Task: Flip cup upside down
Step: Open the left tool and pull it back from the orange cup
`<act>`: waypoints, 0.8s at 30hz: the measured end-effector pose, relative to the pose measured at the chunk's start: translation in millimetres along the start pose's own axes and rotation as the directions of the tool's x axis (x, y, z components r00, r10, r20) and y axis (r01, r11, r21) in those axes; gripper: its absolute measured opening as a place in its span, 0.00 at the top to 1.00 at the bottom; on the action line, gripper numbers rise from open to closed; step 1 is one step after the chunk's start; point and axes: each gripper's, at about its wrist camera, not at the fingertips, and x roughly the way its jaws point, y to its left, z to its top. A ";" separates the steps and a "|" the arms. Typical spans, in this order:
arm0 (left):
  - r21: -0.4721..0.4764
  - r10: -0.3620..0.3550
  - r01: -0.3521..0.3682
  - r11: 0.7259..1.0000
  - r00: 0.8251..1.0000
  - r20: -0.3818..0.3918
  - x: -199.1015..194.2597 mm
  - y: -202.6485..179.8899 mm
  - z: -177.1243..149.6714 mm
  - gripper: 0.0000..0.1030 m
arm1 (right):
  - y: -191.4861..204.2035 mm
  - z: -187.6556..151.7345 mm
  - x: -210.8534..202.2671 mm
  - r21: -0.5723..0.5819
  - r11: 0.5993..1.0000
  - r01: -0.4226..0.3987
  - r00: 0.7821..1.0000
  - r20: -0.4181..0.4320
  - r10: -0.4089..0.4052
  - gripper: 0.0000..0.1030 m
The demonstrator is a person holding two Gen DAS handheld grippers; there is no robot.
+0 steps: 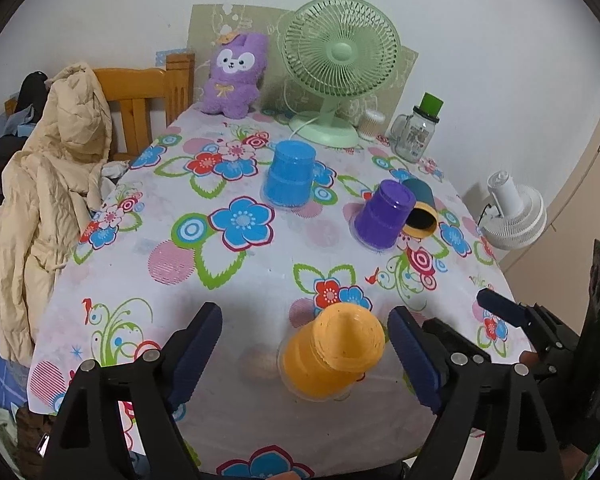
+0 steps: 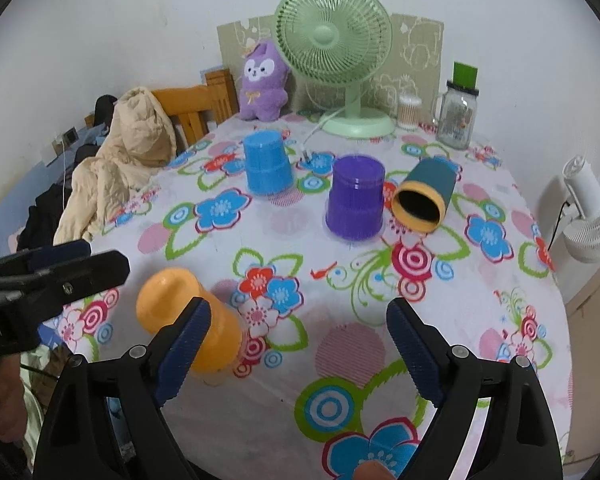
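An orange cup [image 1: 332, 354] stands upside down on the floral tablecloth, between the fingers of my open left gripper [image 1: 306, 344], nearer the right finger and not gripped. It also shows in the right wrist view [image 2: 190, 318], left of my open, empty right gripper [image 2: 298, 344]. A blue cup [image 1: 290, 178] and a purple cup [image 1: 384, 216] stand upside down farther back. A teal cup with a yellow rim [image 1: 420, 212] lies on its side behind the purple cup, its mouth facing me [image 2: 422, 196].
A green desk fan [image 1: 336, 68], a purple plush toy [image 1: 234, 76], a glass jar with a green lid [image 1: 416, 130] and a cotton swab holder [image 1: 371, 124] stand at the table's back. A chair with a beige coat [image 1: 48, 184] is left. A white fan [image 1: 514, 212] is right.
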 end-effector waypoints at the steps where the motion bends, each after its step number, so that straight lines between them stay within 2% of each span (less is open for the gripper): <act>1: -0.001 0.000 0.000 1.000 1.000 0.004 -0.9 0.3 0.4 0.15 | 0.8 2.3 -2.6 -0.001 1.000 0.006 1.000 0.012 -0.006 0.06; 12: -0.010 0.003 -0.002 1.000 0.995 0.096 -14.9 3.0 5.4 0.08 | 11.5 14.8 -18.2 -0.034 0.999 0.025 0.997 0.075 -0.022 0.04; 18: -0.004 0.030 -0.030 1.000 0.983 0.181 -25.9 2.6 7.5 0.00 | 12.3 23.0 -27.7 -0.032 0.999 0.038 0.992 0.122 -0.034 0.02; 24: -0.001 0.053 -0.055 0.999 0.968 0.247 -36.8 4.2 11.1 0.00 | 13.0 31.5 -34.0 -0.043 0.996 0.075 0.984 0.165 -0.067 0.01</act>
